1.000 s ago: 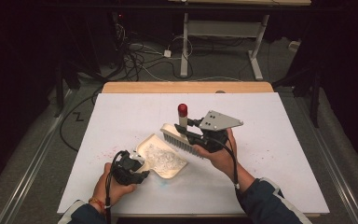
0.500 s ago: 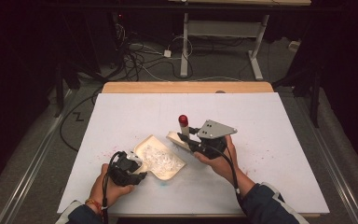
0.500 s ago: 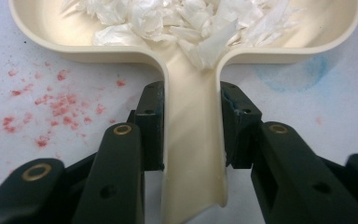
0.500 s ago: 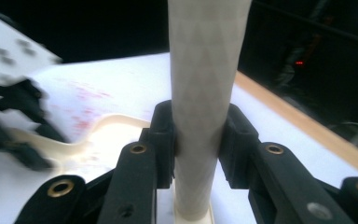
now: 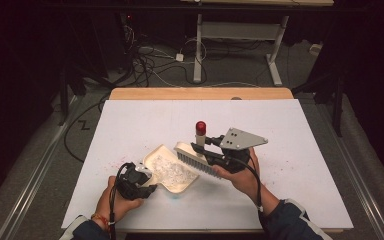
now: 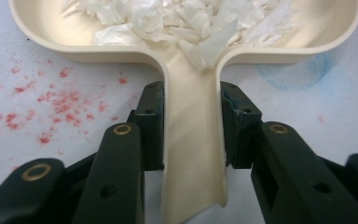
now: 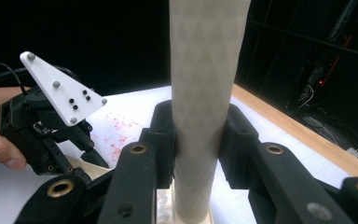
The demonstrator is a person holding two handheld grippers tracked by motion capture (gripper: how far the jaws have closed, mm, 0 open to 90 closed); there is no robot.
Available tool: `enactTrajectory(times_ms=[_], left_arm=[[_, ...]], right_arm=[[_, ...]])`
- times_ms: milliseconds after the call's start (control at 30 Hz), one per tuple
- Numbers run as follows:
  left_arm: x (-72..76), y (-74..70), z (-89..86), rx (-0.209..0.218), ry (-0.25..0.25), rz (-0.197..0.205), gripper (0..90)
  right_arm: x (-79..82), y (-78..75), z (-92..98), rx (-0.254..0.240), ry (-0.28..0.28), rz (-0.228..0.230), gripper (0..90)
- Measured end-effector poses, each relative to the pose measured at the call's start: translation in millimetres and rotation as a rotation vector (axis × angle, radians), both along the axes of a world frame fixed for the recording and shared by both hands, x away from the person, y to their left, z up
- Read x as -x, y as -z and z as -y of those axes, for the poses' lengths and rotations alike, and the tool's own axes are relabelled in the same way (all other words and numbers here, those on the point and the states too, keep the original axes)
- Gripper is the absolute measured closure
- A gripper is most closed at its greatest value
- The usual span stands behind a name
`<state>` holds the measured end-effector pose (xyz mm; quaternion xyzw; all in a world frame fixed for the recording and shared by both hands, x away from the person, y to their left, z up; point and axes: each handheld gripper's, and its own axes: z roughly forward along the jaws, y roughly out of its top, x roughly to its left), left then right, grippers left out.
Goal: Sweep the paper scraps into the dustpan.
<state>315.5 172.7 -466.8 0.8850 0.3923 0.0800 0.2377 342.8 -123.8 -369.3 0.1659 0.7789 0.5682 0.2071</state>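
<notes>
A cream dustpan (image 5: 174, 186) lies on the white table, heaped with white paper scraps (image 6: 177, 18). My left gripper (image 5: 145, 181) is shut on the dustpan's handle (image 6: 193, 154), one pad on each side of it. My right gripper (image 5: 202, 147) is shut on the pale handle (image 7: 207, 70) of a brush. That handle stands nearly upright, its red tip (image 5: 200, 126) on top. The brush's head and bristles (image 5: 196, 160) sit at the pan's open right edge. The left gripper (image 7: 46, 130) also shows in the right gripper view, at the left.
Red specks (image 6: 56, 102) dot the white table (image 5: 305, 150) left of the pan, and a faint blue stain (image 6: 293, 70) lies beside it. A wooden strip (image 5: 200, 93) edges the table's far side. Cables and desk legs (image 5: 197, 50) are on the floor beyond.
My right gripper and the brush have shifted slightly toward the near side and to the right, bringing the brush head lower at the pan's mouth. The left gripper and dustpan have stayed still.
</notes>
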Motion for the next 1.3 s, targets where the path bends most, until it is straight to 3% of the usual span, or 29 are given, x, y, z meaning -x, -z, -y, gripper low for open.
enactTrajectory(times_ms=[233,433,633,800,1033,1300], left_arm=[[1.0,0.5,-1.7,0.009,-0.016,0.001,63.5],[0.6,0.7,-2.3,0.010,-0.027,0.003,63.5],[-0.2,0.6,-1.1,0.007,-0.033,0.004,63.5],[-1.0,0.6,-0.8,0.005,-0.034,0.006,63.5],[-6.2,0.0,2.3,-0.001,-0.045,0.011,63.5],[-7.5,0.5,2.1,0.008,-0.054,0.010,63.5]], right_arm=[[9.4,-5.1,21.2,0.037,-0.005,0.000,70.6],[16.9,1.1,40.7,0.086,0.003,-0.036,70.6],[16.8,12.6,35.7,0.114,-0.013,-0.072,70.6],[18.9,14.6,17.5,0.113,-0.045,-0.059,70.6],[18.6,11.0,-0.6,0.062,-0.061,-0.027,70.6],[19.5,3.7,11.2,0.029,-0.040,-0.019,70.6]])
